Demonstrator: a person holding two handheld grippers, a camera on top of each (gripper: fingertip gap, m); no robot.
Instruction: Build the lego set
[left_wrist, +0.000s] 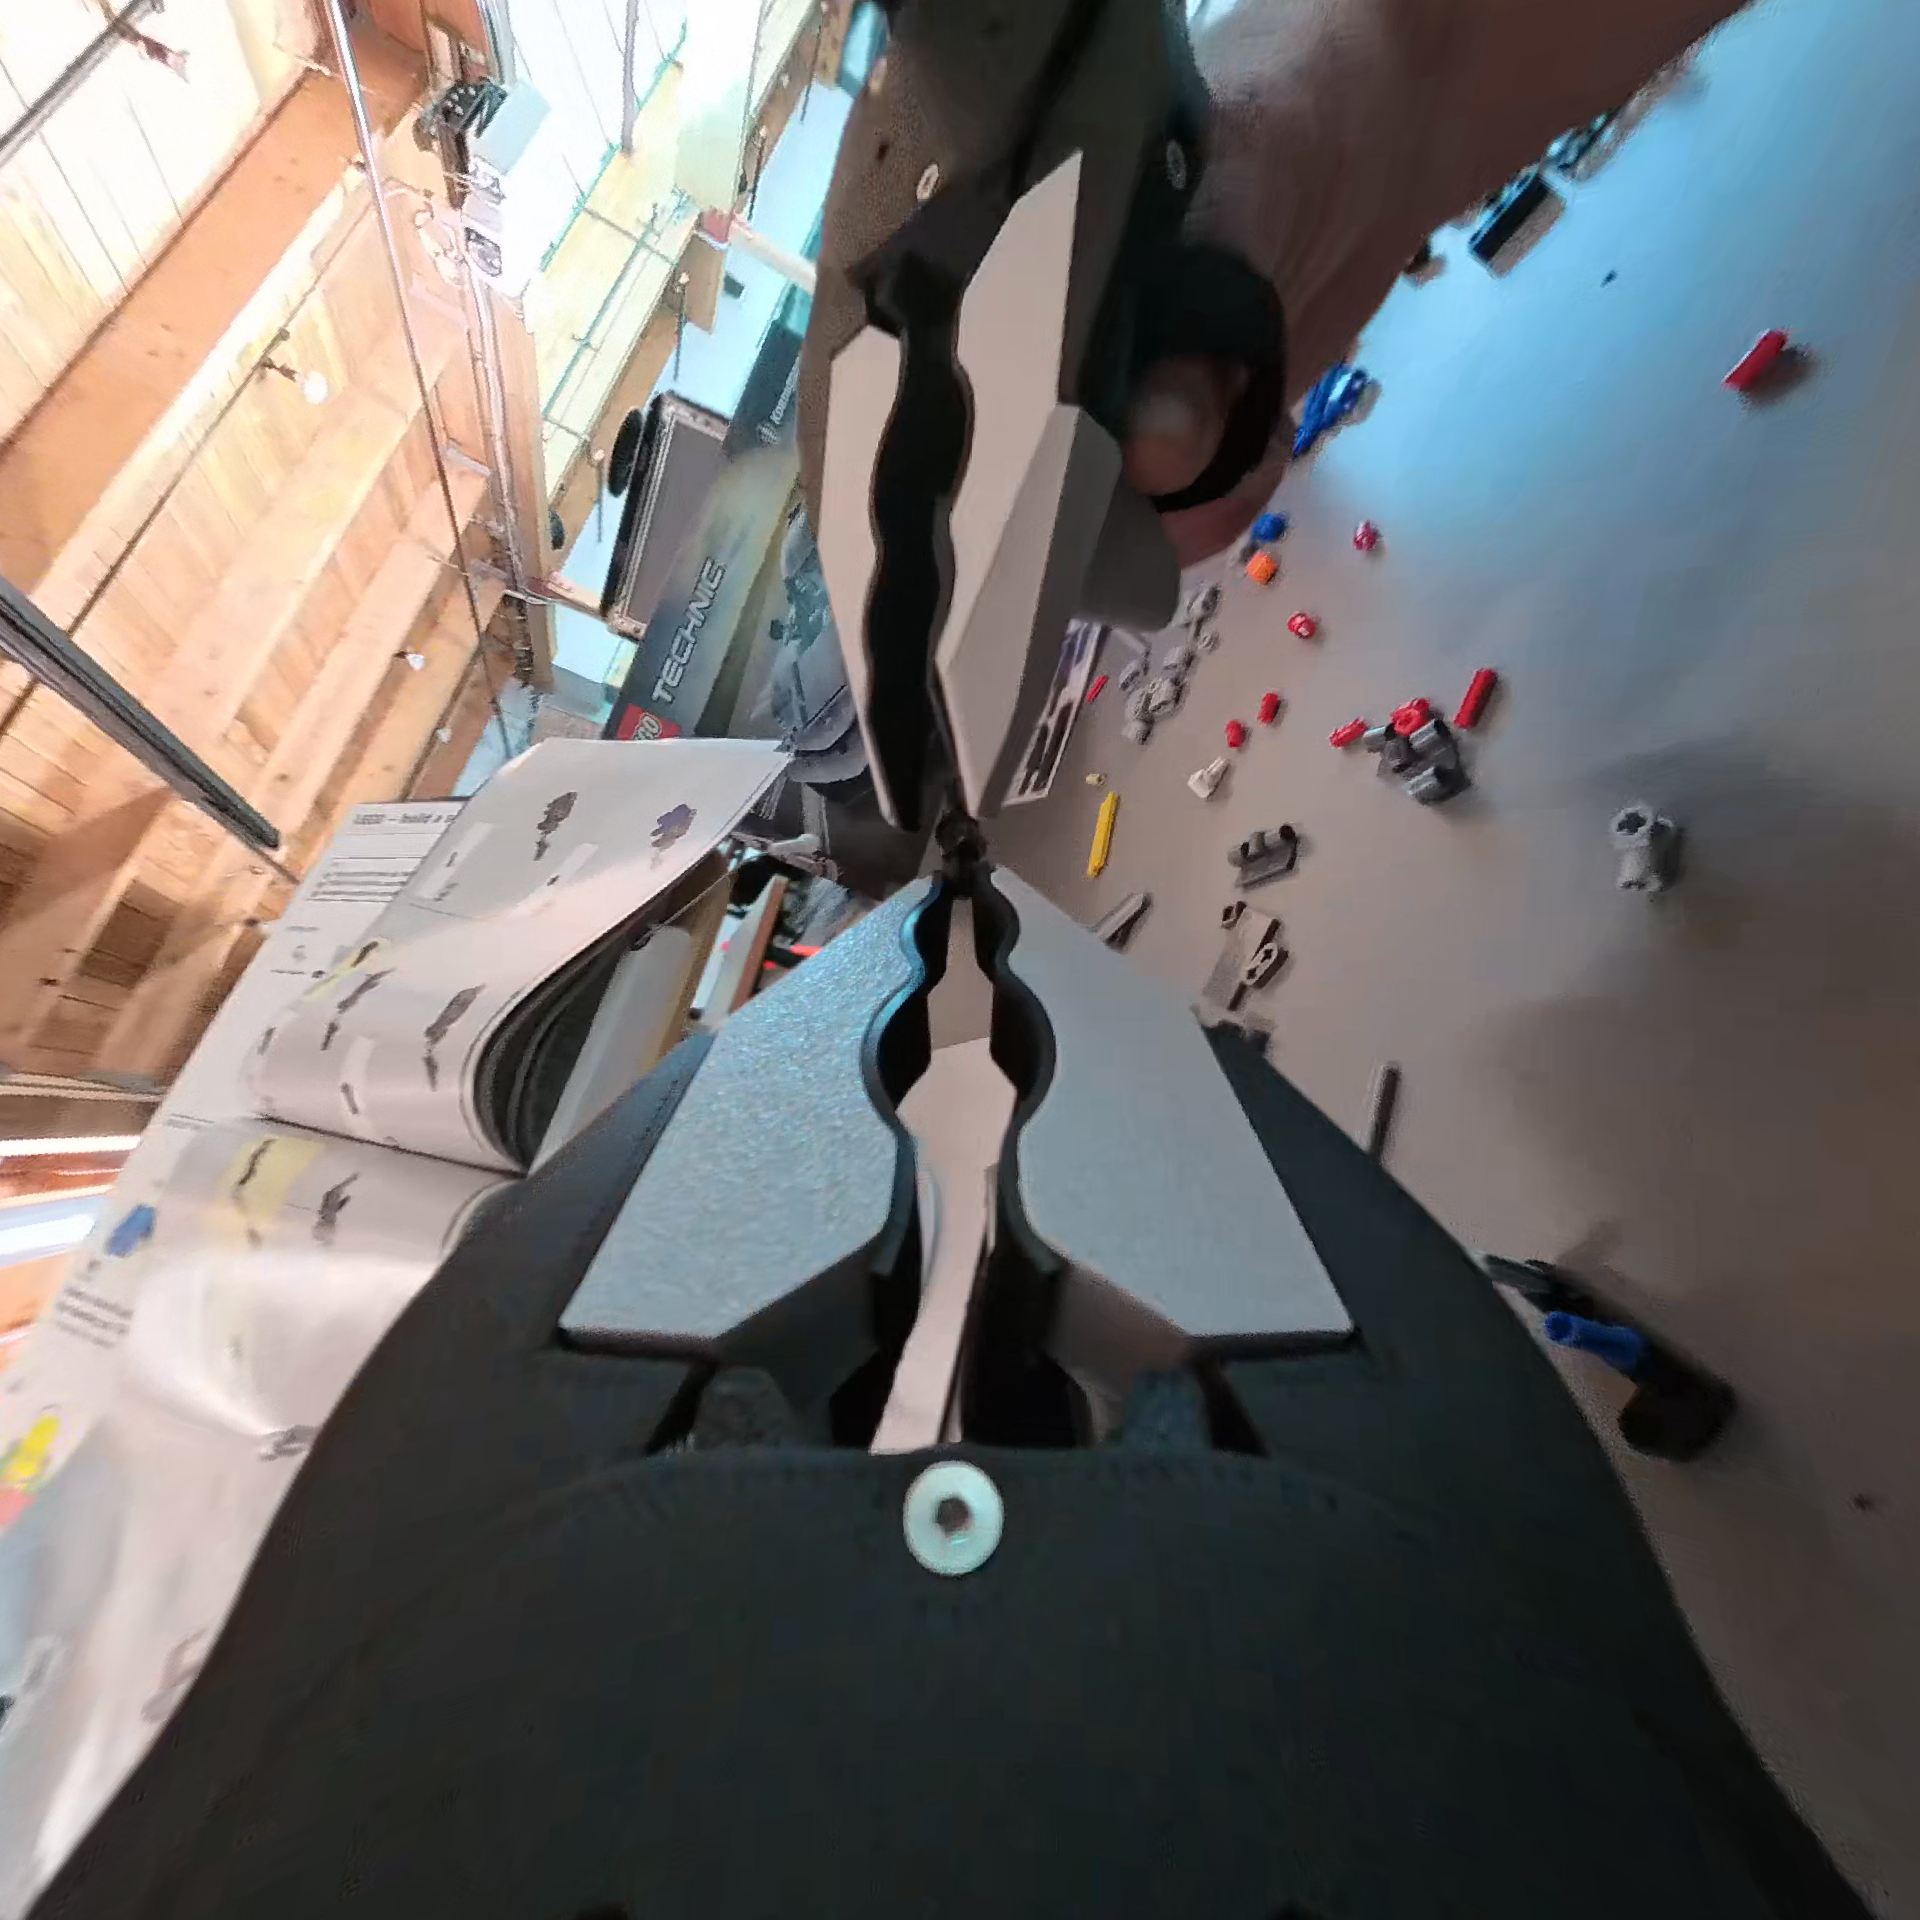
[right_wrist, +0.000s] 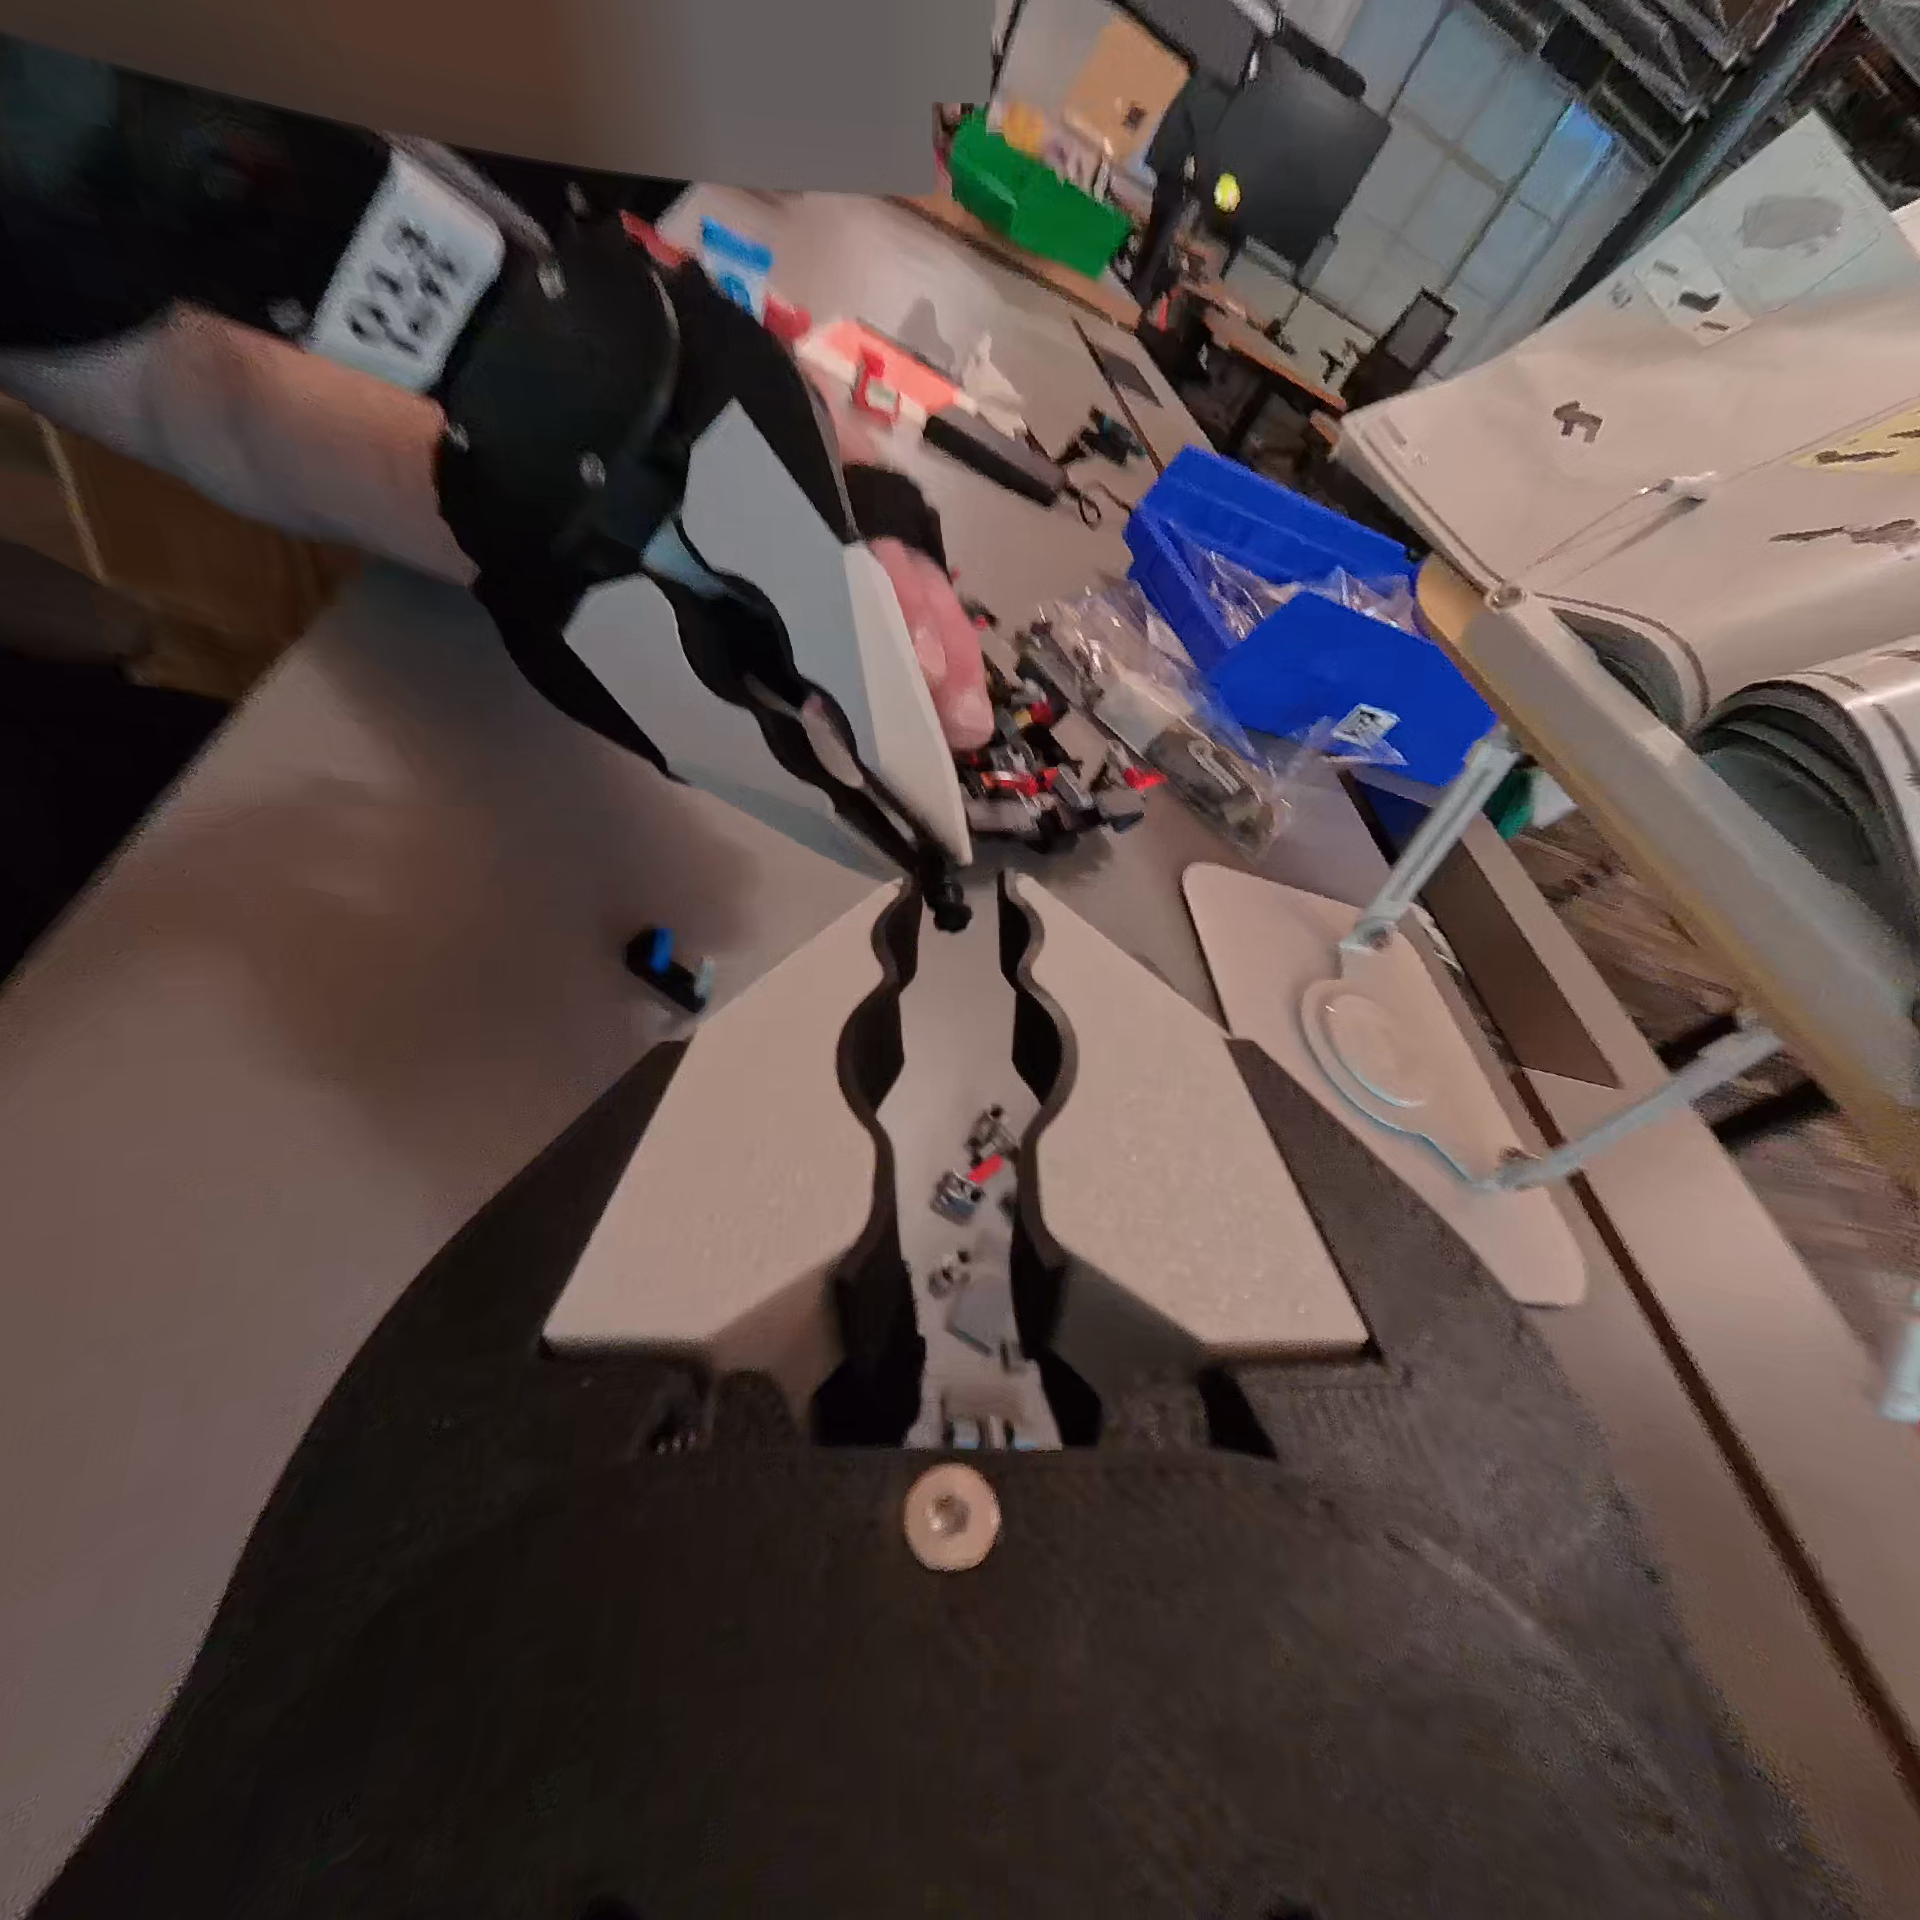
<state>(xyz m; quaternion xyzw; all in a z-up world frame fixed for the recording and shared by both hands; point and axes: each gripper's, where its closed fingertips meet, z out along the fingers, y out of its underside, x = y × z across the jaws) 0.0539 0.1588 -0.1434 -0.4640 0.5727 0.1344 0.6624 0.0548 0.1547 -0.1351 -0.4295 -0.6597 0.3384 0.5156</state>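
In the left wrist view my left gripper (left_wrist: 961, 883) is shut on a small black pin (left_wrist: 961, 840), which sticks out past its fingertips. My right gripper (left_wrist: 945, 805) comes in from above, tip to tip with the left one, above the grey table (left_wrist: 1662, 1039). In the right wrist view my right gripper (right_wrist: 954, 883) is open. The black pin (right_wrist: 948, 906) stands between its fingertips, close to the left one, with a gap to the right one. The left gripper (right_wrist: 935, 857) reaches in from the upper left and holds the pin's far end.
An open instruction booklet (left_wrist: 416, 987) stands on a holder at the left, with a dark box (left_wrist: 707, 623) behind it. Several small red, grey and yellow parts (left_wrist: 1403, 748) lie loose on the table. Blue bins (right_wrist: 1299, 623), parts bags (right_wrist: 1174, 675) and a black-and-red assembly (right_wrist: 1049, 779) lie beyond. The tips of both grippers are at nearly the same place.
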